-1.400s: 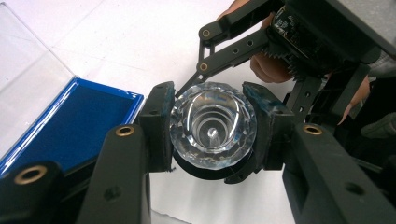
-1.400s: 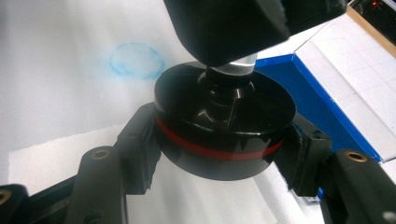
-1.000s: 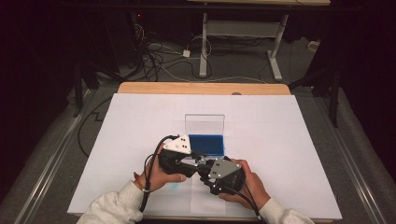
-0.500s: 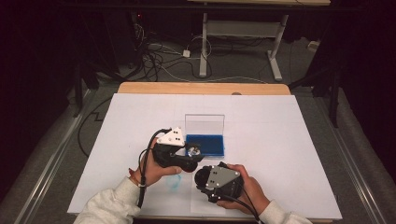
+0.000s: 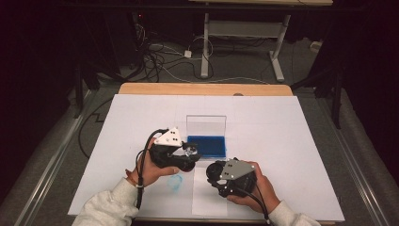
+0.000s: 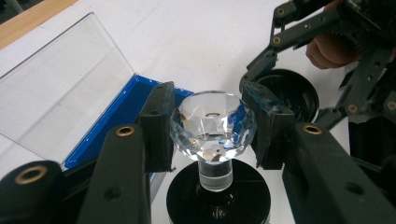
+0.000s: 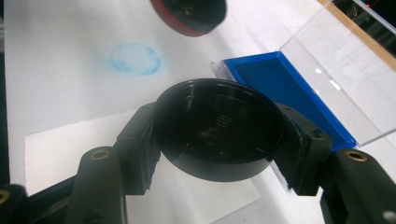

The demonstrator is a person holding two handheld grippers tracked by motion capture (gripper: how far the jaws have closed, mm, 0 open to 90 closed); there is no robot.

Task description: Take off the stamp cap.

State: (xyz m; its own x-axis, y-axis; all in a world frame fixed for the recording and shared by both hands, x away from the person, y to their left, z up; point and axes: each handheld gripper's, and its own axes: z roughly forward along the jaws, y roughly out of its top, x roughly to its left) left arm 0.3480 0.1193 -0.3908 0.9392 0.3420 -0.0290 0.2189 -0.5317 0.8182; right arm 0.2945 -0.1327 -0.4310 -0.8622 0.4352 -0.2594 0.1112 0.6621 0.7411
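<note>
My left gripper (image 6: 212, 126) is shut on the faceted crystal knob (image 6: 213, 122) of a stamp with a round black base (image 6: 218, 198). It holds the stamp just off the blue ink tray's (image 5: 207, 146) near left corner. In the right gripper view the stamp's red underside (image 7: 189, 14) hangs above the sheet. My right gripper (image 7: 217, 140) is shut on a round black cap (image 7: 218, 128), hollow side up, and in the high view it (image 5: 214, 172) sits to the right of the stamp and nearer the front edge. The cap (image 6: 289, 93) lies just beyond my left jaws.
The tray's clear lid (image 5: 206, 125) stands upright at its far side. A blue ring mark (image 5: 174, 182) is printed on the white table cover. A smaller white sheet (image 5: 209, 197) lies under my right gripper. A wooden table edge (image 5: 202, 88) runs along the far side.
The two grippers, pressed together a second ago, have come apart. The left rose toward the ink tray with the stamp; the right drew back and right with the cap. The blue ring mark came into sight.
</note>
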